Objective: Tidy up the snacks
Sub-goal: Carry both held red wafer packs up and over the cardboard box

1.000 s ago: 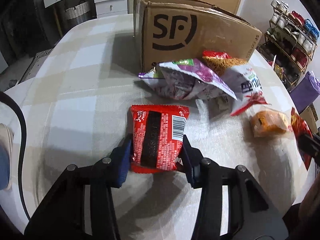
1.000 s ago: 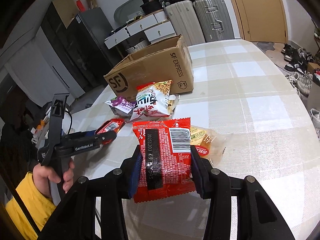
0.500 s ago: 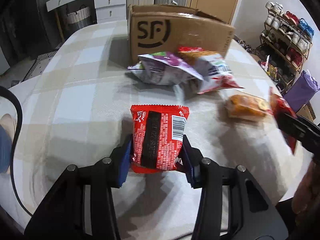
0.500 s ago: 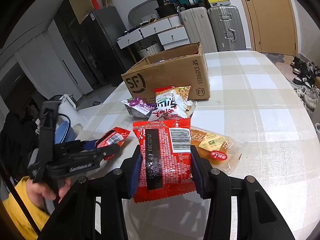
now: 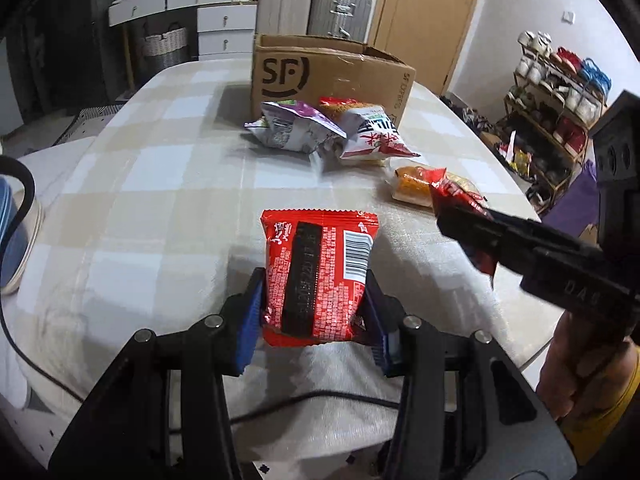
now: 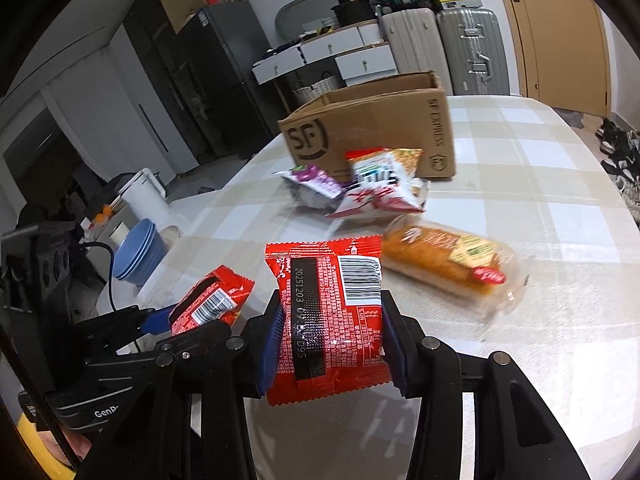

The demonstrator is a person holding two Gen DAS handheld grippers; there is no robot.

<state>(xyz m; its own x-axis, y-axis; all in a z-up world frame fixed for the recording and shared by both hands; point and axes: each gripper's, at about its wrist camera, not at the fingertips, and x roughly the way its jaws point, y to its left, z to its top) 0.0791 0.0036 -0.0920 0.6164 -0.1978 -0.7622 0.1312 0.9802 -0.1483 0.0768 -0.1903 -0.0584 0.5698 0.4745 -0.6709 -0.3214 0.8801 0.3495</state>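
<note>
My left gripper (image 5: 314, 316) is shut on a red snack packet (image 5: 318, 270), held above the table's near edge; it also shows in the right wrist view (image 6: 208, 304). My right gripper (image 6: 330, 344) is shut on a second red snack packet (image 6: 330, 312), seen edge-on in the left wrist view (image 5: 460, 204). An open SF cardboard box (image 5: 328, 76) stands at the far side. In front of it lie a purple bag (image 5: 294, 128), a white and red bag (image 5: 376, 136) and an orange bread roll in clear wrap (image 6: 444, 264).
The table has a checked beige cloth (image 5: 160, 184). A black cable (image 5: 312, 400) runs across its near edge. Blue bowls (image 6: 138, 254) and a white kettle (image 6: 146, 196) stand off the left side. A shoe rack (image 5: 556, 92) stands at the right.
Both grippers have pulled back from the box and risen, each still holding its red packet. The right gripper has come in close beside the left one.
</note>
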